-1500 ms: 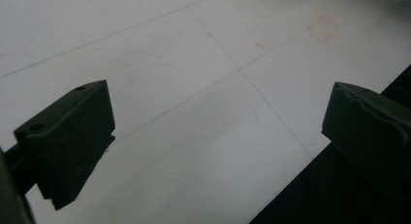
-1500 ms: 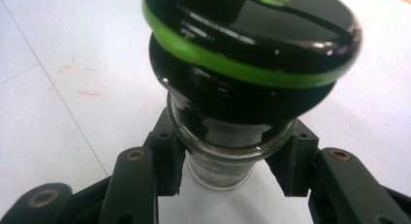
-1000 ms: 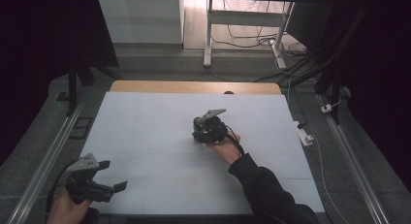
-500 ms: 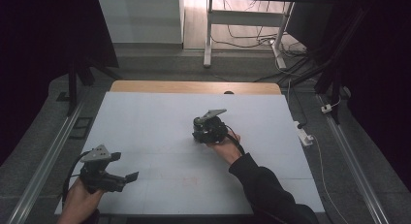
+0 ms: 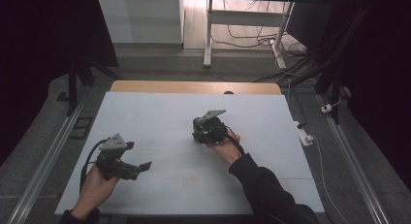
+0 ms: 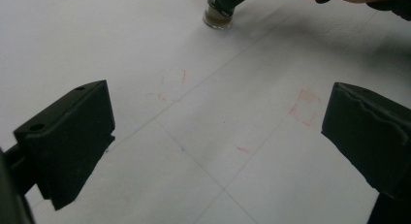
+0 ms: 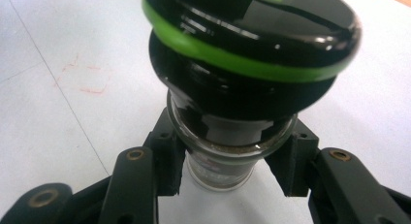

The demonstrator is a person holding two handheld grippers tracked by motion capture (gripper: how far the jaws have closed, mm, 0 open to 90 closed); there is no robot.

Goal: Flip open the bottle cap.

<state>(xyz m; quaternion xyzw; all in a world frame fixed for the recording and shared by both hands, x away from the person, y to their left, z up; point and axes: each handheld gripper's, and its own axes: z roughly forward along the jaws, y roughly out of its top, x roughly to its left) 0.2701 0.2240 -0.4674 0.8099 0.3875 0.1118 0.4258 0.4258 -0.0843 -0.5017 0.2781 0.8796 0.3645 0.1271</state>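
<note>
A small glass jar (image 7: 228, 173) with a black cap ringed in green (image 7: 252, 35) stands upright on the white table sheet (image 5: 160, 112). My right gripper (image 7: 231, 161) is shut on the jar's glass body just under the cap, one pad on each side. In the high view the right gripper (image 5: 206, 129) sits near the table's middle and covers the jar. The left gripper view shows the jar's base (image 6: 218, 18) far ahead. My left gripper (image 5: 139, 168) hovers at the front left, open, jaws (image 6: 218, 136) wide apart with bare sheet between them.
Faint red pen marks (image 6: 304, 106) and thin grid lines cross the sheet. A wooden strip (image 5: 194, 87) edges the table's far side. Metal rails (image 5: 43, 161) run along both sides on the floor, and a white power strip (image 5: 304, 135) lies to the right.
My left gripper has moved from the front left corner to the right and a little farther onto the sheet. The right gripper and jar have stayed put.
</note>
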